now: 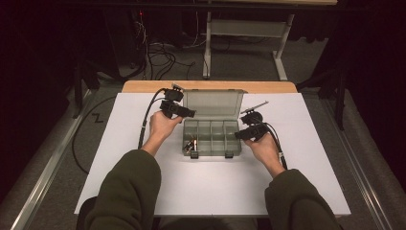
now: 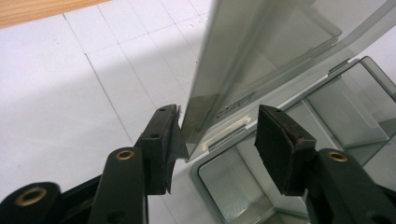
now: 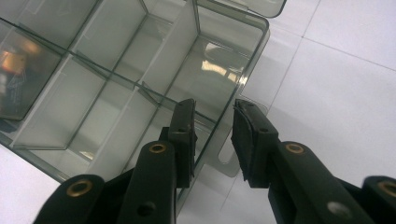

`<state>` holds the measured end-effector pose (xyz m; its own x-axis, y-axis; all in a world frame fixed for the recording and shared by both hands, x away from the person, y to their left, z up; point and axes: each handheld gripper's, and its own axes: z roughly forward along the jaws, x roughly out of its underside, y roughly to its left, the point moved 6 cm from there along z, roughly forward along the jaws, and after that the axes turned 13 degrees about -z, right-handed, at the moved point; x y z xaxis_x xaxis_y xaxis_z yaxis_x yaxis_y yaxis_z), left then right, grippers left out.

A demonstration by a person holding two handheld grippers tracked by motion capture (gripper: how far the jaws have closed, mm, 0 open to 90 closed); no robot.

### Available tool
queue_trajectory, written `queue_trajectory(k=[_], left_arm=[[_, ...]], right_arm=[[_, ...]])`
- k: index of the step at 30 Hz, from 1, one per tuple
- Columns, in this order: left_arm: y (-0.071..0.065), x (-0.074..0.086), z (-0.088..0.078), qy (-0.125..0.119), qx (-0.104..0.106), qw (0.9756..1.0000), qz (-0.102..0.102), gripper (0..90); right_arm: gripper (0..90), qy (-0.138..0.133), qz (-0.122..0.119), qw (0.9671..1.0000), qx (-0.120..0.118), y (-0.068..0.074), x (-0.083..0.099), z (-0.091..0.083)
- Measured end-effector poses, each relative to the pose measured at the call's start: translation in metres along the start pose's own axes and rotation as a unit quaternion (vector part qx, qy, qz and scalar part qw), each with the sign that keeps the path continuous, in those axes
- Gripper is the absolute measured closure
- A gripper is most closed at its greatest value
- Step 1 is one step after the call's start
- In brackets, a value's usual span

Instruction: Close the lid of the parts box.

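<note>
A clear grey compartment box (image 1: pixel 211 154) stands open on the white mat, its lid (image 1: pixel 213 102) upright at the back. Small orange and dark parts (image 1: pixel 190 143) lie in its front left compartment. My left gripper (image 1: pixel 191 113) is at the box's rear left corner. In the left gripper view the lid's (image 2: pixel 261 51) side edge stands between the open jaws of that gripper (image 2: pixel 217 126), close to the left pad, with a gap to the right one. My right gripper (image 1: pixel 238 135) (image 3: pixel 214 126) straddles the box's right wall (image 3: pixel 261 42), one jaw inside and one outside, not pressing it.
A wooden table edge (image 1: pixel 143 86) runs behind the mat. The mat (image 1: pixel 215 187) spreads wide in front of the box and to both sides. Beyond the table are floor cables (image 1: pixel 158 60) and the legs of another table (image 1: pixel 207 52).
</note>
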<state>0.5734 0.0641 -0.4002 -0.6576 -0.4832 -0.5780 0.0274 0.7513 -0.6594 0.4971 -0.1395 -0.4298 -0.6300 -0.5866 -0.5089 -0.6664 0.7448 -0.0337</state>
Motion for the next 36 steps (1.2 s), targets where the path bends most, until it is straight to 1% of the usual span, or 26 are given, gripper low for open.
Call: queue_trajectory(k=[1,4,5,8,9,14,15,18,19,20,21,22,23,24,26,27,28,29,31,34,36], left_arm=[[0.0,0.001,-0.001,-0.001,0.002,1.0,0.002,49.9],[0.001,0.003,-0.005,-0.004,0.008,1.0,0.001,50.3],[0.001,0.004,-0.006,-0.002,0.01,0.9999,0.003,50.5],[0.0,0.007,-0.01,-0.007,0.013,0.9998,0.012,50.3],[0.0,0.008,-0.011,-0.006,0.012,0.9997,0.018,50.2],[0.0,0.012,-0.013,-0.012,0.02,0.9995,0.022,47.6],[0.0,0.013,-0.014,-0.012,0.022,0.9993,0.026,47.3],[0.001,0.013,-0.015,-0.014,0.025,0.9994,0.021,47.2],[0.001,0.014,-0.016,-0.013,0.026,0.9993,0.023,47.1],[-0.001,0.014,-0.015,-0.023,0.029,0.9991,0.018,46.6],[-0.002,0.014,-0.014,-0.031,0.031,0.9989,0.014,46.4],[-0.002,0.015,-0.014,-0.032,0.031,0.9989,0.015,46.4],[0.001,0.017,-0.016,-0.021,0.03,0.9989,0.03,46.4],[0.0,0.017,-0.015,-0.024,0.029,0.9989,0.028,46.4],[-0.001,0.016,-0.015,-0.032,0.032,0.9989,0.015,46.4],[-0.001,0.016,-0.015,-0.031,0.032,0.9989,0.016,46.4],[0.001,0.017,-0.017,-0.018,0.031,0.9989,0.032,46.4],[0.001,0.017,-0.017,-0.018,0.03,0.9989,0.031,46.4],[0.002,0.016,-0.017,-0.018,0.031,0.9989,0.03,46.4],[0.001,0.016,-0.018,-0.018,0.033,0.9989,0.03,46.8],[0.001,0.016,-0.018,-0.019,0.033,0.9988,0.029,46.8]], right_arm=[[71.8,0.001,0.001,1.0,0.0,0.0,0.0,0.0],[71.9,-0.001,-0.001,1.0,0.002,0.0,0.0,0.0],[71.9,-0.001,-0.002,1.0,0.002,0.0,0.0,0.0],[71.9,-0.001,0.0,1.0,0.002,0.0,0.0,0.0],[71.8,-0.001,0.0,1.0,0.002,0.0,0.0,0.0],[71.9,-0.004,-0.002,1.0,0.002,0.0,0.001,0.0],[71.9,-0.005,-0.001,1.0,0.002,0.0,0.001,0.0],[71.8,-0.007,-0.002,1.0,0.001,0.0,0.001,0.0],[71.8,-0.007,-0.003,1.0,0.001,0.0,0.001,0.0],[71.8,-0.008,-0.004,1.0,0.003,0.001,0.002,0.0],[71.8,-0.011,-0.011,0.9999,0.005,0.001,0.002,0.0],[71.8,-0.014,-0.014,0.9998,0.005,0.0,0.002,0.0],[71.7,-0.014,-0.015,0.9998,0.004,0.0,0.002,0.0],[71.7,-0.013,-0.016,0.9998,0.004,0.0,0.002,0.0],[71.6,-0.014,-0.019,0.9997,0.005,0.0,0.002,0.0],[71.6,-0.015,-0.02,0.9997,0.005,0.0,0.002,0.0],[71.5,-0.016,-0.024,0.9996,0.006,0.0,0.002,0.0],[69.7,-0.018,-0.029,0.9994,0.006,0.0,0.002,0.0],[66.6,-0.021,-0.032,0.9993,-0.001,0.002,0.002,0.0],[66.2,-0.026,-0.038,0.9989,-0.01,0.001,0.003,-0.004],[66.6,-0.037,-0.033,0.9986,-0.014,-0.001,0.003,-0.01]])
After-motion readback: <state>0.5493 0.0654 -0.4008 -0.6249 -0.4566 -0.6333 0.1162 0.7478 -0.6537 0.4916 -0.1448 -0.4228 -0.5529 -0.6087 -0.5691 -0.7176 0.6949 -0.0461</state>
